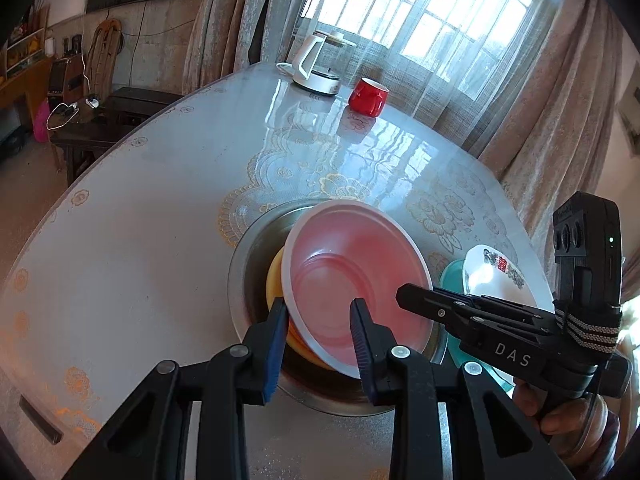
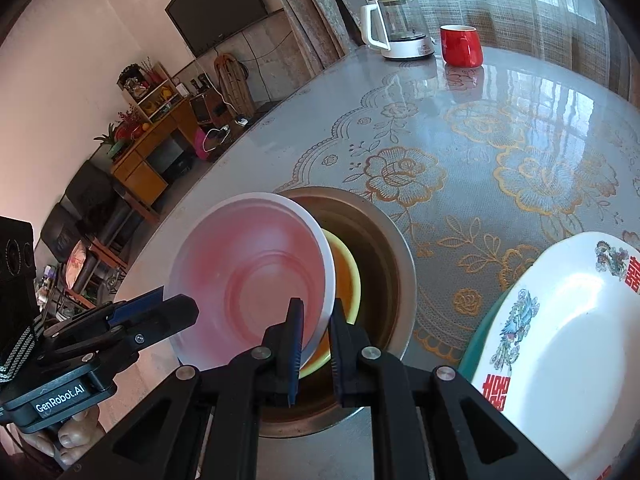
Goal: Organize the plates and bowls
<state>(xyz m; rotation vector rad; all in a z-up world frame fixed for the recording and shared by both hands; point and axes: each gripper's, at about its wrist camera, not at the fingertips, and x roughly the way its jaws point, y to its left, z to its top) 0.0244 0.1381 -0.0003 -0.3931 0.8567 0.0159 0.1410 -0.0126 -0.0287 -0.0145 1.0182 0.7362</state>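
A pink bowl with a white rim (image 1: 352, 276) is held tilted above a steel basin (image 1: 252, 256) that holds a yellow bowl (image 1: 276, 280). My left gripper (image 1: 320, 320) straddles the pink bowl's near rim with a wide gap, jaws apart. My right gripper (image 2: 316, 332) is shut on the pink bowl (image 2: 252, 276) at its rim, over the yellow bowl (image 2: 346, 280) and the basin (image 2: 392, 248). A white patterned plate (image 2: 568, 344) lies on a teal plate (image 2: 476, 340) to the right.
A round table with a lace-patterned glass top (image 1: 140, 220) carries a red mug (image 1: 367, 96) and a white kettle (image 1: 320, 66) at the far side by the curtained window. Chairs and a cabinet stand beyond the left edge.
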